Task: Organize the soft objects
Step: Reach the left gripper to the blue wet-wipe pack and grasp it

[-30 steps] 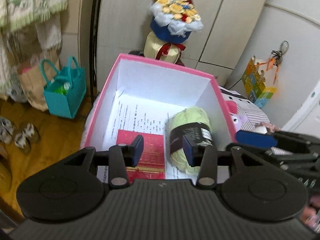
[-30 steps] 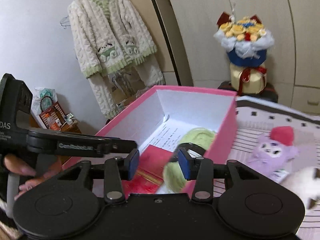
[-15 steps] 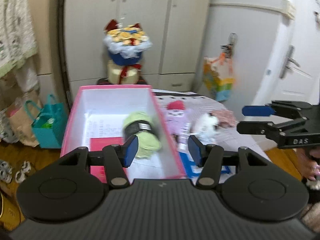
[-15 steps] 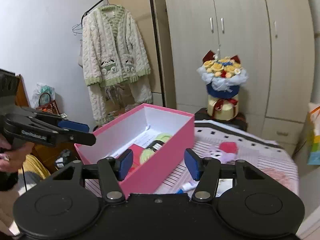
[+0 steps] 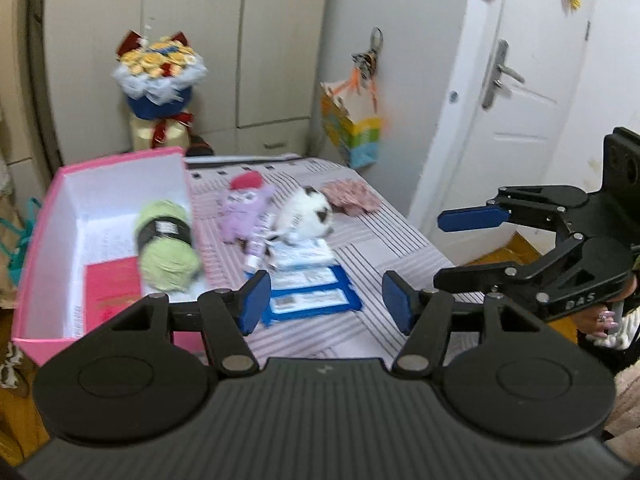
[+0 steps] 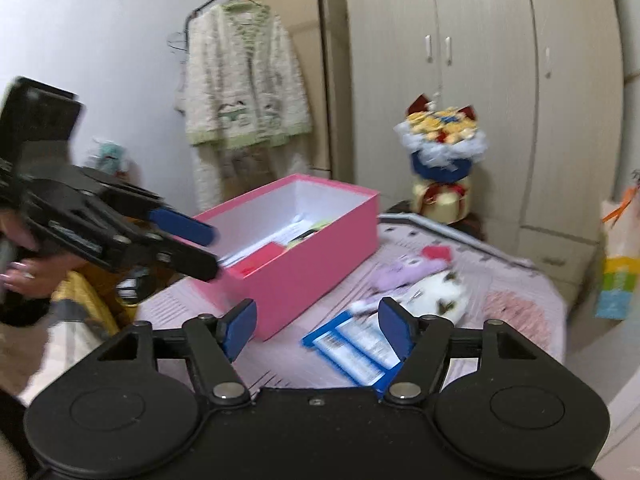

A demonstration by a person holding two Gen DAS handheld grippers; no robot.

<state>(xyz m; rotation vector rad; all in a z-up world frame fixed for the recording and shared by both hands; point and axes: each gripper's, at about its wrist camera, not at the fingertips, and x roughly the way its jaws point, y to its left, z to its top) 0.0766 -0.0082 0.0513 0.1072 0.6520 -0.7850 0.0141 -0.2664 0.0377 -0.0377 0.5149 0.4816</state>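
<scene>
While both grippers hang over the striped bed, the left gripper (image 5: pixel 326 300) and the right gripper (image 6: pixel 316 326) each have their blue pads spread wide apart with nothing between them. Just past the pads lie flat blue packets (image 5: pixel 310 292), then a fluffy white toy (image 5: pixel 306 214) touching a fuzzy purple toy (image 5: pixel 244 212) with a red top, near the middle of the left view. At the left of that view a round green yarn ball (image 5: pixel 166 246) with a dark band sits inside the pink box (image 5: pixel 36 240), beside a red card (image 5: pixel 112 288).
</scene>
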